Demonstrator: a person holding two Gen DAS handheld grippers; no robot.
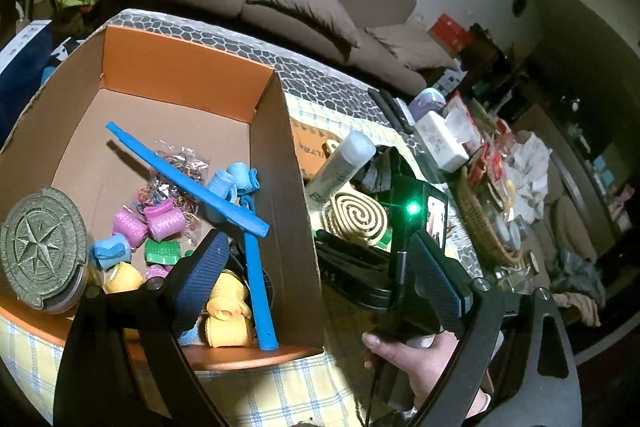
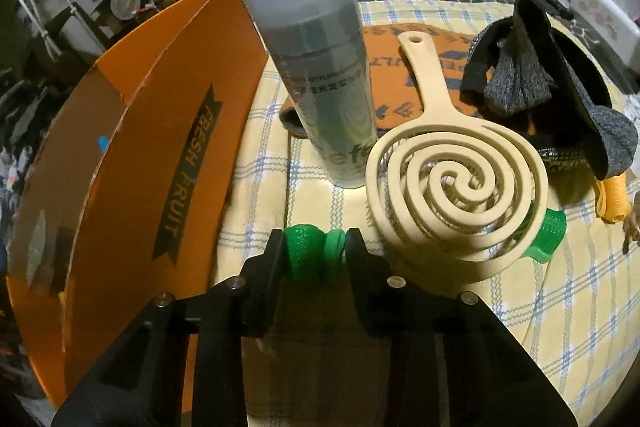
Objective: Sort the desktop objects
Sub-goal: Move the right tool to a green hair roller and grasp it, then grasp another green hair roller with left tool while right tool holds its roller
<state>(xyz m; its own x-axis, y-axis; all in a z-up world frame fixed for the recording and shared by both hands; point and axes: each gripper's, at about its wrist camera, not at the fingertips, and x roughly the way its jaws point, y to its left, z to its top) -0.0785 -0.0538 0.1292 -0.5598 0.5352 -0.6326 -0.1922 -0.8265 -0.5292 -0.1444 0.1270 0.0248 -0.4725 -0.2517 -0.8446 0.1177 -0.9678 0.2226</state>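
Right gripper point(image 2: 314, 253) pinching green hair roller point(image 2: 314, 255), pads on its two ends, roller's long axis crosswise between the fingers, resting on checked cloth point(image 2: 560, 307). Spiral brush point(image 2: 456, 187) just right; bottle point(image 2: 320, 75) ahead. Orange box point(image 2: 132, 155) lies left, likely destination. Left gripper point(image 1: 320, 267) spread wide, empty, over that box.

Both grippers are matte black with silver screws; the left gripper point(image 1: 320, 267) has textured dark-blue pads point(image 1: 206, 267)

Glossy orange cardboard box point(image 2: 132, 131), frosted translucent plastic bottle point(image 2: 316, 67), matt cream plastic spiral brush point(image 2: 456, 187), mesh-textured green roller point(image 2: 314, 253), woven checked tablecloth point(image 2: 540, 307), knitted grey cloth point(image 2: 516, 83)
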